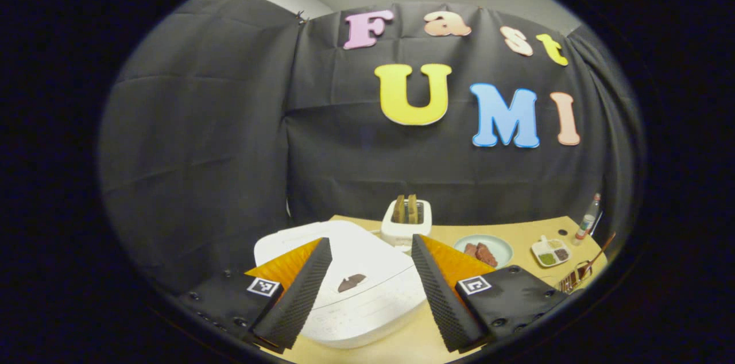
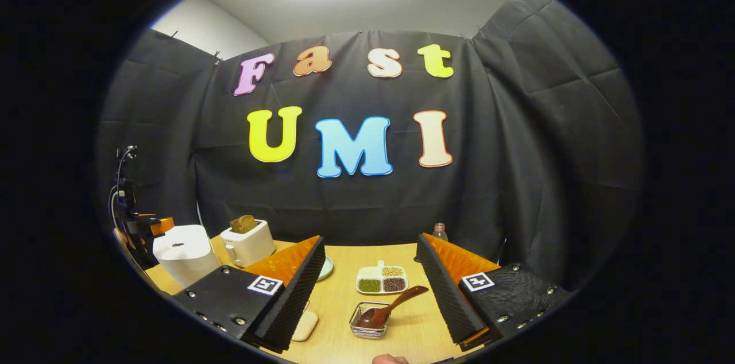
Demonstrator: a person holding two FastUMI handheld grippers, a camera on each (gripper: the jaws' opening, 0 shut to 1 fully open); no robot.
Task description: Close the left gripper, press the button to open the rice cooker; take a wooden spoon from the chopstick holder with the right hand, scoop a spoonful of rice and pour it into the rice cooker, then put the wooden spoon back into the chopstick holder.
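Observation:
The white rice cooker (image 1: 350, 295) stands closed just under my left gripper (image 1: 370, 242), which is open, one finger on each side of the lid. A dark button (image 1: 351, 282) sits on the lid between the fingers. The right gripper view has the cooker (image 2: 184, 255) at far left. My right gripper (image 2: 370, 239) hangs open above the table with nothing in it. Below and between its fingers a wooden spoon (image 2: 390, 306) leans in a small wire chopstick holder (image 2: 370, 322), bowl down and handle up to the right. The holder (image 1: 574, 279) also appears at the right edge of the left gripper view.
A white toaster (image 1: 406, 220) with bread stands behind the cooker. A plate of meat (image 1: 483, 249), a divided dish of grains (image 2: 382, 279) and a bottle (image 2: 439, 231) are on the wooden table (image 2: 413, 329). A cream pad (image 2: 304, 324) lies near the front edge.

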